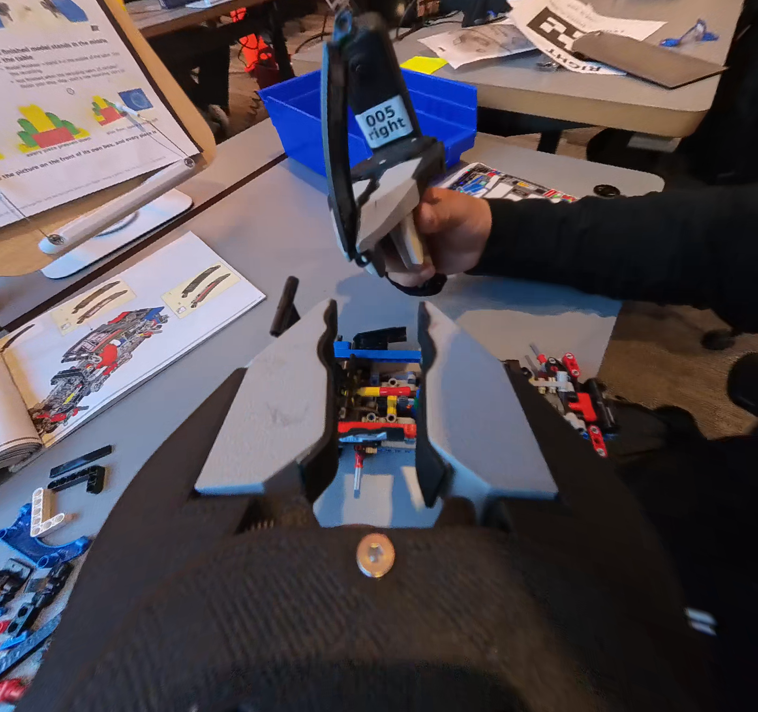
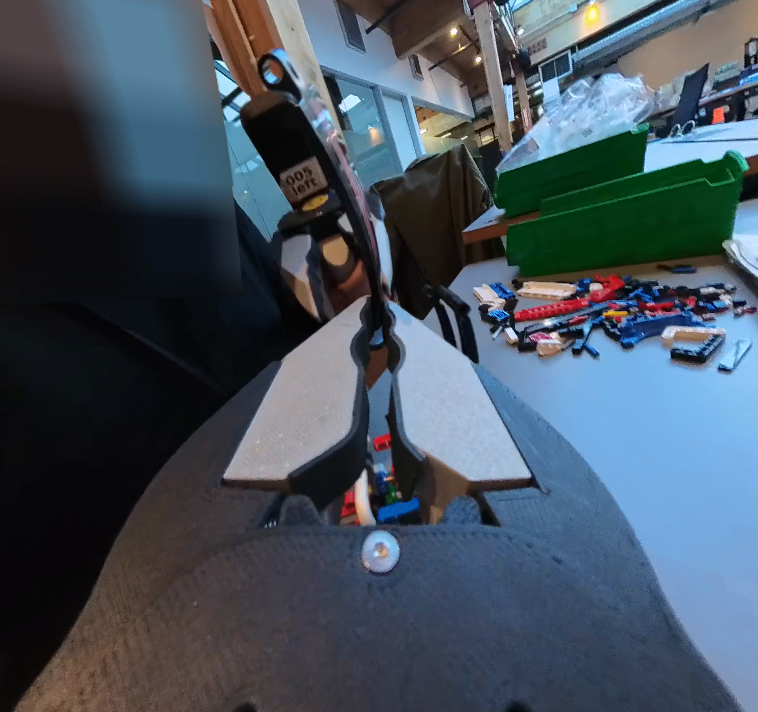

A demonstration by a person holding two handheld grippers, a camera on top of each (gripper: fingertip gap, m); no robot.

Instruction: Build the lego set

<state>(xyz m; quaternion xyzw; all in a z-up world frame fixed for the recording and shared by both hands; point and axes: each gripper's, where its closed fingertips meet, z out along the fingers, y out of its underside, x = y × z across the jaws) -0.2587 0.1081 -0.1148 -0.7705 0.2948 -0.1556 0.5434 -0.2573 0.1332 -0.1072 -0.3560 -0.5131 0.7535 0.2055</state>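
The lego model point(image 1: 377, 397), a dense block of blue, yellow, red and black parts, sits between the fingers of my left gripper point(image 1: 377, 315), which is shut on its sides just above the grey table point(image 1: 254, 216). More of the model point(image 1: 574, 397) sticks out past the right finger. My right gripper point(image 2: 375, 315) is shut on the lower end of a long, thin, curved black piece point(image 2: 371, 278). In the left wrist view a hand holds the right gripper point(image 1: 357, 208) above and behind the model, with the curved piece point(image 1: 334, 97) standing almost upright.
An open instruction booklet point(image 1: 123, 343) and a sheet on a stand point(image 1: 82, 77) are at the left. A blue bin point(image 1: 295, 118) stands behind. A black pin point(image 1: 285, 307) and loose parts point(image 1: 78, 475) lie nearby. A pile of pieces point(image 2: 615, 315) and green bins point(image 2: 615, 233) are at the right. The grippers are tip to tip, or close to it.
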